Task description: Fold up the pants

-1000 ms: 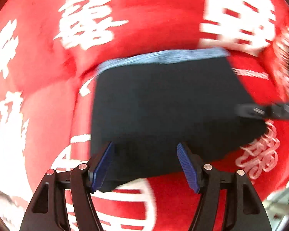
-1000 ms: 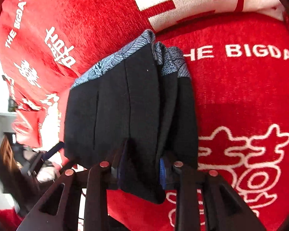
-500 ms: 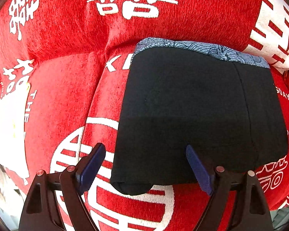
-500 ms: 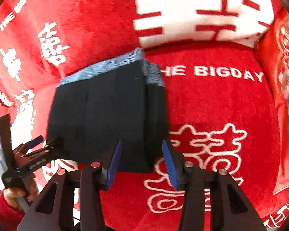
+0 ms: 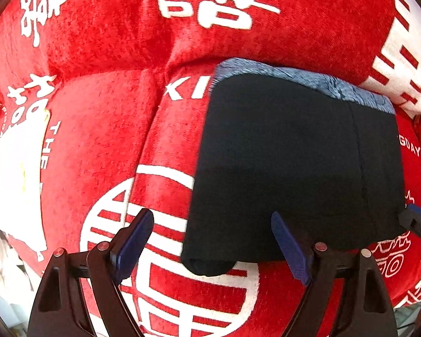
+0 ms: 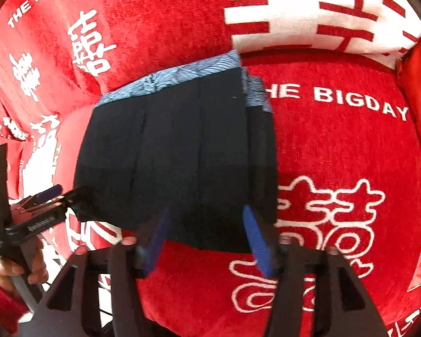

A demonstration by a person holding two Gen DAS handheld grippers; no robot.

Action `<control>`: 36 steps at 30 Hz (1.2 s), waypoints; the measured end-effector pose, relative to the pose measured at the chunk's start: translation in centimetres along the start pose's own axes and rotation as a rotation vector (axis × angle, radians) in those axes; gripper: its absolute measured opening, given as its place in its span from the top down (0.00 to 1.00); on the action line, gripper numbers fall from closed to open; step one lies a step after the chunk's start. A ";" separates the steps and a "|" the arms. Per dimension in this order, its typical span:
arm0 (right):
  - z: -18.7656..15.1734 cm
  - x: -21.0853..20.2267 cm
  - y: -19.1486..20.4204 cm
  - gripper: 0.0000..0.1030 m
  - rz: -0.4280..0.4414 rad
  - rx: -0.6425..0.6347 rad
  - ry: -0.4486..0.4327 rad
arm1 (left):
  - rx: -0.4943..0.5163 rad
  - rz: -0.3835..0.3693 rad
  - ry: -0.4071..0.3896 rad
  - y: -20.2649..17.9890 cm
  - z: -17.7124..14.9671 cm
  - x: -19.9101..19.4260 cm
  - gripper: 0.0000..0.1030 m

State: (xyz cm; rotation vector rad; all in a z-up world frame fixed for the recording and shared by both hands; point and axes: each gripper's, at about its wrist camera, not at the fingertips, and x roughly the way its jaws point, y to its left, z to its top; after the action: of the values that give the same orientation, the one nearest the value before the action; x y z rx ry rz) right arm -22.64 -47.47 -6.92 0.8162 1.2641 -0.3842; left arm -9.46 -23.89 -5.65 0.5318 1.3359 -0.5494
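The pants lie folded into a thick dark block on a red cover, filling the centre-right of the left wrist view and the centre-left of the right wrist view. A blue patterned waistband runs along the block's far edge, against a rise in the cover behind it.

The cover is plush red cloth printed with white Chinese characters, a round white emblem at the lower centre of the left view, and "THE BIGDAY" lettering at the upper right of the right view. A seam splits it into padded sections.

The left gripper hangs with jaws spread wide, empty, at the block's near-left corner. The right gripper is likewise released, jaws apart over the near edge.
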 end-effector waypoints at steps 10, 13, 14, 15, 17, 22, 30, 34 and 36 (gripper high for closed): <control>-0.1 0.1 -2.8 0.36 0.024 0.089 0.018 | -0.041 0.047 -0.036 2.7 3.3 0.3 0.16; 0.3 0.0 -3.9 0.33 0.052 0.122 0.021 | -0.067 0.012 -0.019 3.5 4.3 0.9 0.16; 0.5 0.0 -4.2 0.32 0.061 0.132 0.021 | -0.071 0.000 -0.012 3.6 4.5 1.1 0.16; 0.7 0.0 -4.7 0.31 0.070 0.143 0.019 | -0.074 -0.011 -0.005 3.7 4.7 1.3 0.16; 0.9 -0.1 -5.2 0.30 0.076 0.160 0.015 | -0.080 -0.023 0.008 3.7 5.2 1.6 0.16; 1.9 -0.1 -5.8 0.30 0.040 0.170 -0.018 | -0.050 0.008 -0.036 2.4 7.0 1.6 0.16; 5.8 1.3 -4.9 0.30 -0.027 0.145 -0.077 | -0.113 0.086 -0.036 3.2 11.5 5.6 0.16; 5.8 4.2 -4.9 0.30 -0.064 0.148 -0.023 | -0.059 0.175 0.014 2.9 10.7 9.3 0.16; 5.5 4.2 -5.0 0.30 -0.043 0.162 -0.030 | -0.093 0.151 0.025 3.8 10.6 9.3 0.16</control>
State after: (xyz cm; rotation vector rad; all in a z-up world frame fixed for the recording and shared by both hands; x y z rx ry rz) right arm -20.98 -54.11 -12.08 0.9175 1.2352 -0.5372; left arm 2.30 -28.48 -13.01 0.5593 1.3262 -0.3560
